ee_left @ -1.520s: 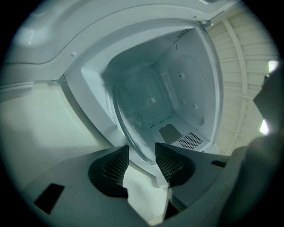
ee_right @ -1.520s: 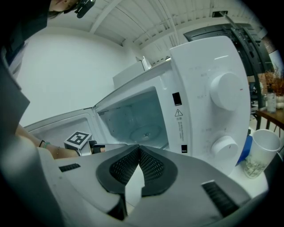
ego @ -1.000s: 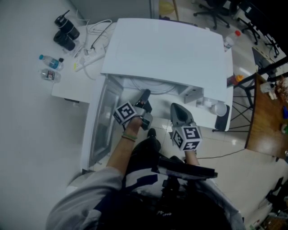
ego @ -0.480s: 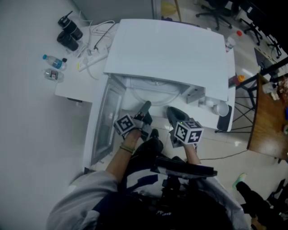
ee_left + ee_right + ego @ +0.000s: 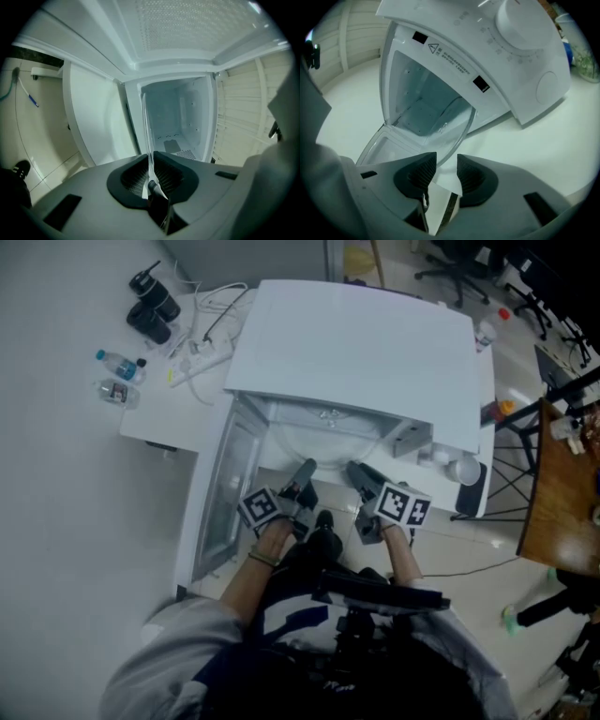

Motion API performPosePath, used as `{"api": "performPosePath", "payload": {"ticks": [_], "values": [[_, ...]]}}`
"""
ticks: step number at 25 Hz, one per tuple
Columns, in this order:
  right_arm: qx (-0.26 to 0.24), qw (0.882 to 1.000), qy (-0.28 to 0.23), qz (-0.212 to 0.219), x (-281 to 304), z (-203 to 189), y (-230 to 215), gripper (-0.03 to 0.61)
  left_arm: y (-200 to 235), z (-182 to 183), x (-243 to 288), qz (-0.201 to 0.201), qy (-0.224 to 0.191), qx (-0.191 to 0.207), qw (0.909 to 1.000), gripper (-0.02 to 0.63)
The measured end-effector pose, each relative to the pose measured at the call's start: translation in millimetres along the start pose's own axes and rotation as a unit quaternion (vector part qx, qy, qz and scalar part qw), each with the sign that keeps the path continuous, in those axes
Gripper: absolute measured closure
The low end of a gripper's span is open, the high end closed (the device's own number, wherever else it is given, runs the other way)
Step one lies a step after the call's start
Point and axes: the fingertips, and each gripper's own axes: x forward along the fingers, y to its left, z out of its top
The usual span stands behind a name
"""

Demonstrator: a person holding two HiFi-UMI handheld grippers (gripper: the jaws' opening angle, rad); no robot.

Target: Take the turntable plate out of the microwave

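Observation:
The clear glass turntable plate (image 5: 323, 439) sticks out of the open front of the white microwave (image 5: 366, 343). My left gripper (image 5: 302, 474) is shut on the plate's near rim. In the left gripper view the plate (image 5: 146, 126) stands edge-on, clamped between the pads, with the bare cavity (image 5: 180, 117) behind it. My right gripper (image 5: 358, 472) is at the rim beside the left one and its jaws are opening. In the right gripper view the plate's rim (image 5: 450, 122) reaches into the gap, and the pads (image 5: 423, 172) stand clear of it.
The microwave door (image 5: 225, 493) hangs open at the left. Bottles (image 5: 117, 367), black items (image 5: 155, 307) and a power strip with cables (image 5: 202, 357) lie on the table left of the microwave. A white cup (image 5: 461, 468) stands at its right. A wooden desk (image 5: 562, 493) is further right.
The plate has come further out of the cavity. The left gripper drew back with it. The right gripper rolled, sank a little, and its jaws came apart.

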Motion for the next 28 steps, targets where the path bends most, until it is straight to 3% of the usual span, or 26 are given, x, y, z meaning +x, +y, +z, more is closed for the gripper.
{"api": "performPosePath", "payload": {"ticks": [7, 9, 13, 17, 20, 26, 27, 28], "values": [[0.044, 0.999, -0.025, 0.022, 12.9, 13.1, 1.2, 0.459, -4.2, -12.4, -8.3, -0.008, 0.008, -0.023, 0.9997, 0.583], [0.056, 0.997, -0.037, 0.026, 10.9, 15.7, 2.4, 0.489, -2.1, -14.1, -10.0, -0.01, 0.014, -0.021, 0.9996, 0.577], [0.064, 0.997, -0.046, 0.027, 8.5, 16.2, 2.6, 0.492, -3.8, -12.3, -5.7, -0.029, 0.015, -0.01, 0.9994, 0.568], [0.067, 0.996, -0.046, 0.029, 4.4, 11.5, 6.1, 0.497, 1.1, 1.5, -0.8, -0.036, -0.008, -0.023, 0.999, 0.452], [0.064, 0.997, -0.043, 0.026, 1.1, 7.2, 7.0, 0.495, 5.2, 14.5, 8.9, -0.041, -0.019, -0.026, 0.9987, 0.428], [0.056, 0.998, -0.033, 0.022, -3.9, -2.2, 7.7, 0.493, 1.3, 29.3, 43.8, -0.074, -0.016, -0.048, 0.996, 0.428], [0.056, 0.998, -0.032, 0.022, -3.9, -4.1, 7.8, 0.491, 1.1, 29.1, 47.0, -0.077, -0.016, -0.059, 0.9952, 0.444], [0.055, 0.998, -0.031, 0.02, -3.8, -5.6, 7.4, 0.491, 2.1, 29.1, 48.2, -0.077, -0.019, -0.07, 0.9944, 0.516]]}}
